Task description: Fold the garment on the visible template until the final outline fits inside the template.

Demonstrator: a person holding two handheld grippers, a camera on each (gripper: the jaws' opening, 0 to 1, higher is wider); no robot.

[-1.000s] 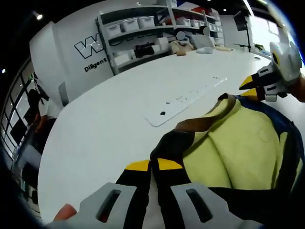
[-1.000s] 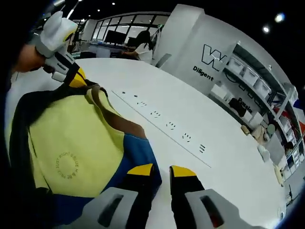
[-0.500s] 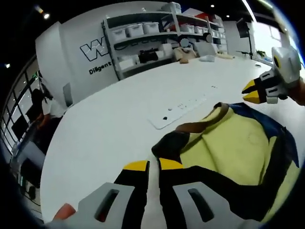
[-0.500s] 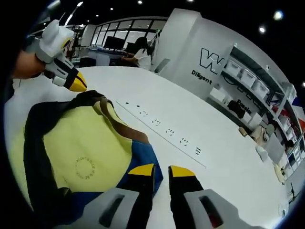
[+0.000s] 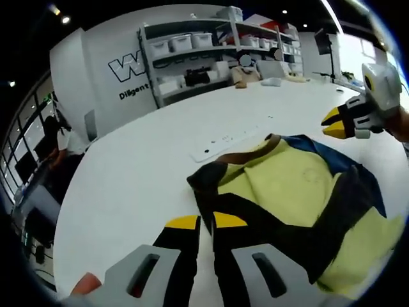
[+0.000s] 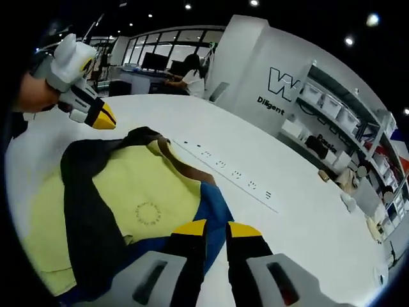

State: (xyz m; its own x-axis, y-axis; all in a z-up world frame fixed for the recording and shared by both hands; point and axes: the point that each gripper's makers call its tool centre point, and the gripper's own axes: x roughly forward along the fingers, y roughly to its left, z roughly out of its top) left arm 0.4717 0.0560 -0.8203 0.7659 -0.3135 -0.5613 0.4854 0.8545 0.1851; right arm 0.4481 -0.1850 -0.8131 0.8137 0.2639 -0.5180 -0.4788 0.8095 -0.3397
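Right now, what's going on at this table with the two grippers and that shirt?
A person is working a yellow, black and blue garment on a white table with two hand-held grippers. The garment lies spread and rumpled. The left gripper sits at its black edge, the right gripper at its blue edge. Whether either grips cloth is unclear.

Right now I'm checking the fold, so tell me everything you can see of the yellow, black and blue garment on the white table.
The yellow, black and blue fabric garment lies rumpled on the white table. Its middle is pale yellow with a small ring of printed text; a wide black band crosses it, blue shows along one edge, and a brown collar band runs beside the long white strip with dark marks. The right gripper and left gripper sit at its edges; whether their jaws pinch cloth is unclear.
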